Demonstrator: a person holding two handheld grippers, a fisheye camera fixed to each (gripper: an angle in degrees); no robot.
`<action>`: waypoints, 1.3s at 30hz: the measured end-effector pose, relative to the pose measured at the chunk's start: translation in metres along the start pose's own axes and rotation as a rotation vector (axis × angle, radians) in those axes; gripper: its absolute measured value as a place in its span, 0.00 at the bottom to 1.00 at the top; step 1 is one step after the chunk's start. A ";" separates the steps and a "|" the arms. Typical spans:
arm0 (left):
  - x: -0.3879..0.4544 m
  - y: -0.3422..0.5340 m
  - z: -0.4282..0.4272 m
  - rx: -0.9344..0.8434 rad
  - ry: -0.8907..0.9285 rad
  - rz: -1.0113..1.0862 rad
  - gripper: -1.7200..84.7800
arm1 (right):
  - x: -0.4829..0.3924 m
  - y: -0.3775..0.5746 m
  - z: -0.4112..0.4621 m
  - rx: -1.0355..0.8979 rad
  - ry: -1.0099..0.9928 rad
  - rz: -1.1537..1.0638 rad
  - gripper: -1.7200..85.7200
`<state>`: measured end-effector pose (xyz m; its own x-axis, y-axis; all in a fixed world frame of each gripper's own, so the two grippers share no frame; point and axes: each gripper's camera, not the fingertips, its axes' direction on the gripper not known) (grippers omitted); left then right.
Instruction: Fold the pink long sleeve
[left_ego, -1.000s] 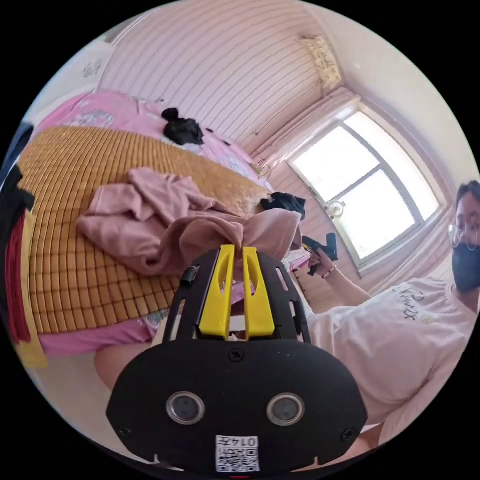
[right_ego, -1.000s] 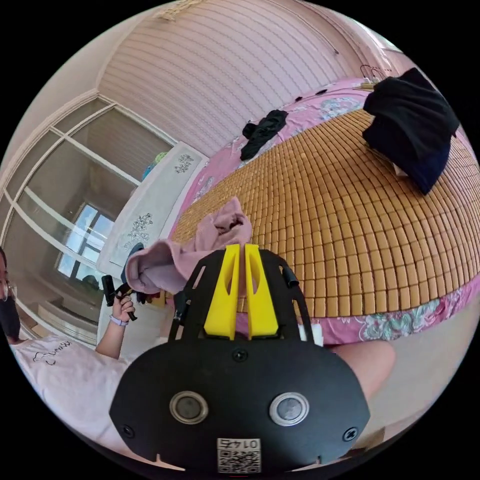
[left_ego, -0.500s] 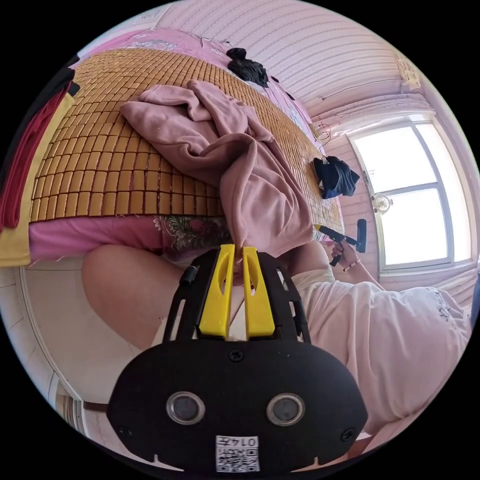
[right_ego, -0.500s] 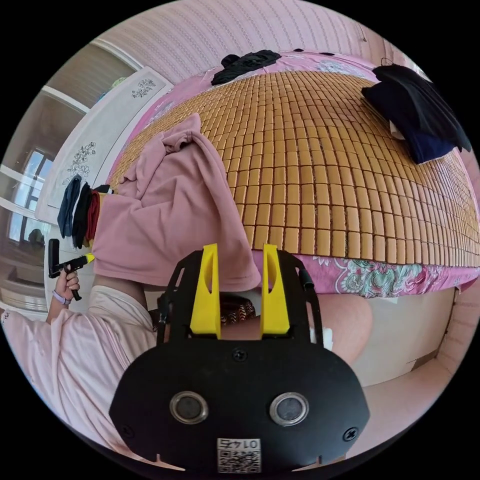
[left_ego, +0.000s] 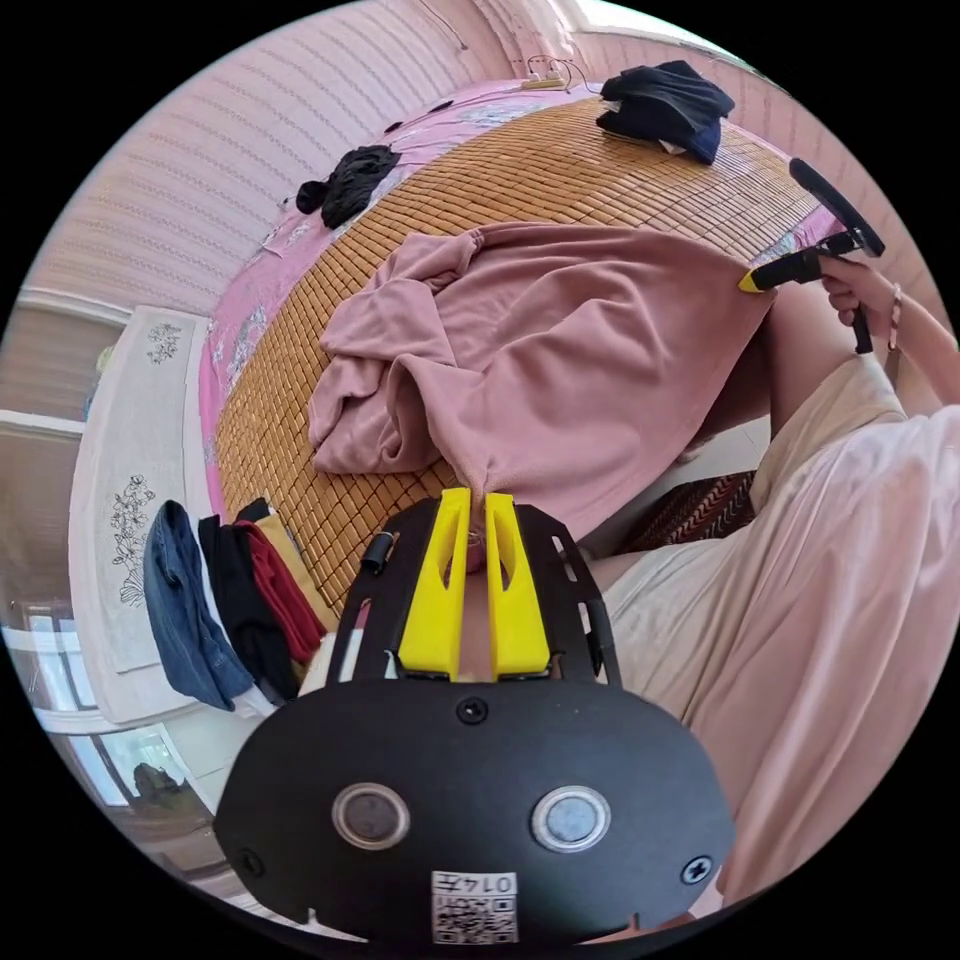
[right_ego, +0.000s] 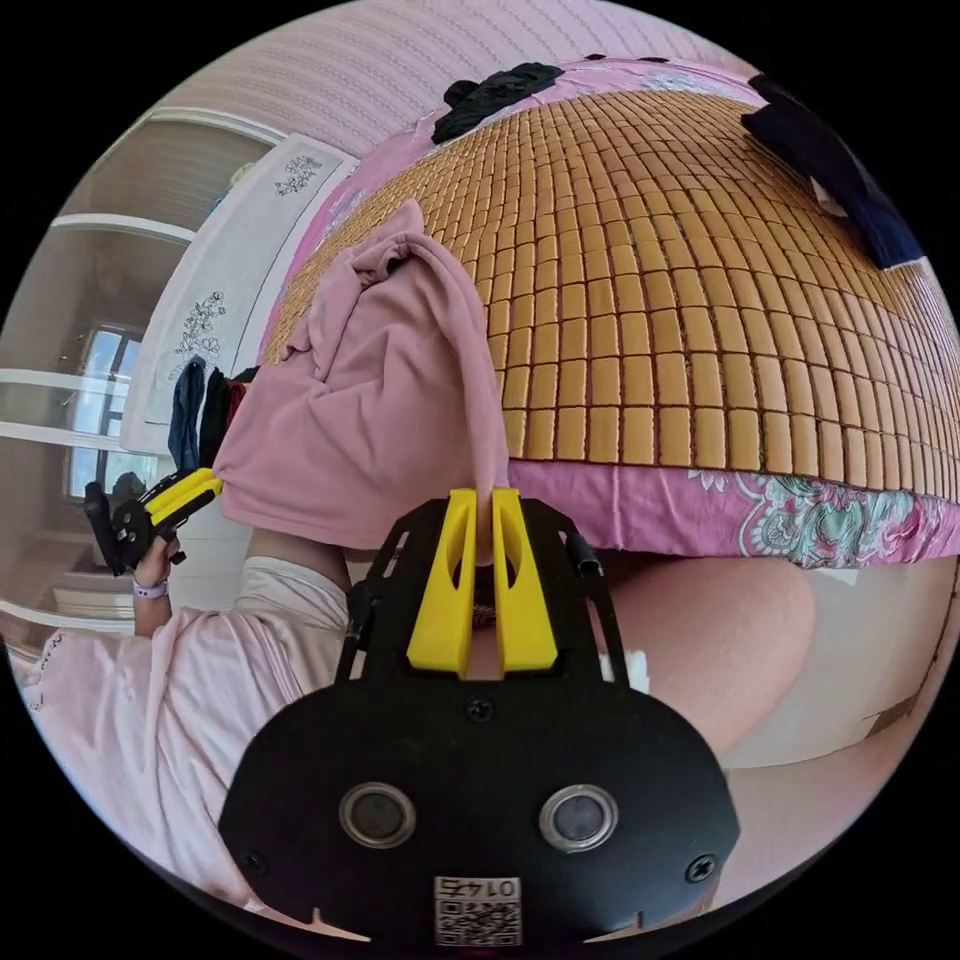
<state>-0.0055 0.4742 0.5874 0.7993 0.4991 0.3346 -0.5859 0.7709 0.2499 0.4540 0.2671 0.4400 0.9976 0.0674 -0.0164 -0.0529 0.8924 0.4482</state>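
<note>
The pink long sleeve lies half on the bamboo mat covering the bed, its near edge hanging off the side toward the person. Each gripper pinches a corner of that edge: the left gripper has both jaws clamped on the cloth, and so does the right gripper. Holding the two corners apart draws the edge taut, probably to spread the garment flat before folding. The sleeves remain bunched at the far side.
</note>
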 end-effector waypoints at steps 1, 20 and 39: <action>0.011 -0.003 -0.004 0.006 -0.008 0.008 0.05 | 0.004 0.006 -0.006 0.029 -0.043 0.027 0.04; 0.128 0.030 -0.063 0.110 0.052 -0.111 0.05 | -0.046 0.086 -0.063 0.217 -0.105 -0.046 0.04; 0.188 0.111 -0.146 0.214 -0.092 -0.135 0.02 | -0.129 0.180 -0.145 0.457 -0.263 -0.221 0.04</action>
<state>0.0991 0.7110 0.5448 0.8624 0.3515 0.3642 -0.4974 0.7219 0.4811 0.3089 0.4840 0.3935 0.9634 -0.2646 0.0435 0.1245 0.5849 0.8015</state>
